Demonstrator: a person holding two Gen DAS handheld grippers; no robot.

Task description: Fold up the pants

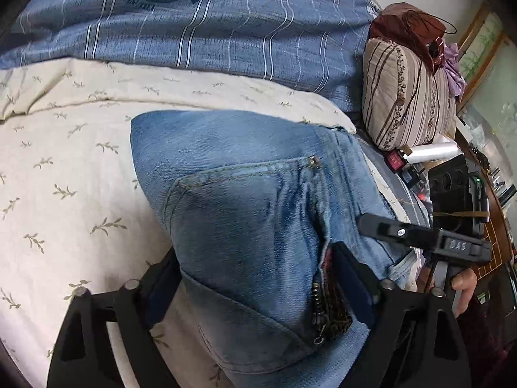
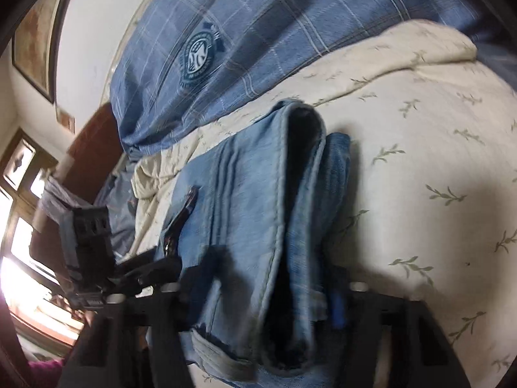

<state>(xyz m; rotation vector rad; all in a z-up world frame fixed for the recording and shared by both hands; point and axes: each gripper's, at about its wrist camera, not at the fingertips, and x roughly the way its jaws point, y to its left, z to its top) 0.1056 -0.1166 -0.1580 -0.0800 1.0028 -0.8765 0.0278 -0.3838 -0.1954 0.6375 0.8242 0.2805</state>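
Folded jeans [image 1: 245, 213] on bed [image 1: 64, 174], L gripper [image 1: 255, 291] jaws and R gripper [image 2: 268, 294] jaws clamping them, striped pillow [image 1: 407, 97] only in L view, blue blanket [image 2: 258, 32] behind.

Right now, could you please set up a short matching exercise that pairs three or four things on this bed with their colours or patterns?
Things:
1. folded denim jeans
2. bed sheet
3. quilt with round crest
4. cushion beside the bed

Looks:
a. cream with small leaf sprigs
b. beige with brown stripes
c. faded light blue
d. blue with pale check lines

Pairs: 1-c, 2-a, 3-d, 4-b
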